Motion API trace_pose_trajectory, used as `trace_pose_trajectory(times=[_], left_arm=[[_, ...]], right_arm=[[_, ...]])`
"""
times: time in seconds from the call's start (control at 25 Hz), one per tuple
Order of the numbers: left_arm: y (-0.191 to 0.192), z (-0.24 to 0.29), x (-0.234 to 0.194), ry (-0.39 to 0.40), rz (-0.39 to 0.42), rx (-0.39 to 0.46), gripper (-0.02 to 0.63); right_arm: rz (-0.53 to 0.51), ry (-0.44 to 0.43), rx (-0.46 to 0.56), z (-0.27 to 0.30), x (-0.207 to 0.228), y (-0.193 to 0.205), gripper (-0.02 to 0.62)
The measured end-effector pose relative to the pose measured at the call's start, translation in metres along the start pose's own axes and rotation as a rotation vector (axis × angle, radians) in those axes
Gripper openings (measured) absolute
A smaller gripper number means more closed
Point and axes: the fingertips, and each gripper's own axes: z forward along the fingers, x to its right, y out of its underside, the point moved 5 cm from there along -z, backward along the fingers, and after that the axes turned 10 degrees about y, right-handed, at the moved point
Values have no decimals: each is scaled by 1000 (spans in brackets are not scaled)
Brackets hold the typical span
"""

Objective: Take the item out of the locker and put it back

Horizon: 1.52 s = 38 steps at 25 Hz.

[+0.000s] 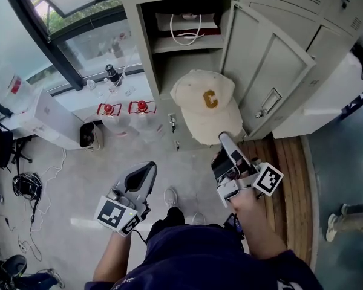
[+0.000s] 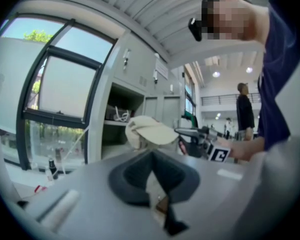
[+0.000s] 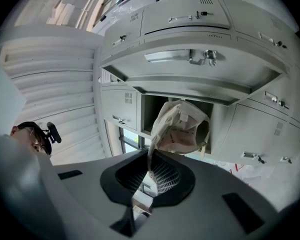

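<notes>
The right gripper (image 1: pixel 225 139) is pinching the cream cap (image 1: pixel 206 104) by the edge of its brim, jaws pressed onto the fabric. It is holding the cap up just in front of the open locker (image 1: pixel 148 53), apparently so the crown is hanging clear of the compartment's edge and the door (image 1: pixel 272 83). The left gripper (image 1: pixel 146 171) is hanging low and aside with its jaws pressed together on nothing, probably because one grip is enough for so light a thing.
</notes>
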Motion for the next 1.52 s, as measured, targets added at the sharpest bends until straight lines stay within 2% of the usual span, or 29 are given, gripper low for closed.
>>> trace_pose_trajectory(times=[0.4, 0.8, 1.28, 1.52], left_arm=[[1, 17, -95, 73, -34, -16, 3], [11, 26, -168, 129, -72, -32, 3], [24, 31, -214, 148, -112, -57, 4], [25, 44, -218, 120, -114, -76, 3]], right_arm=[[-27, 104, 48, 77, 48, -1, 23], [-42, 198, 114, 137, 95, -10, 23], [-44, 222, 150, 197, 128, -22, 23], [-18, 216, 138, 218, 144, -29, 23]])
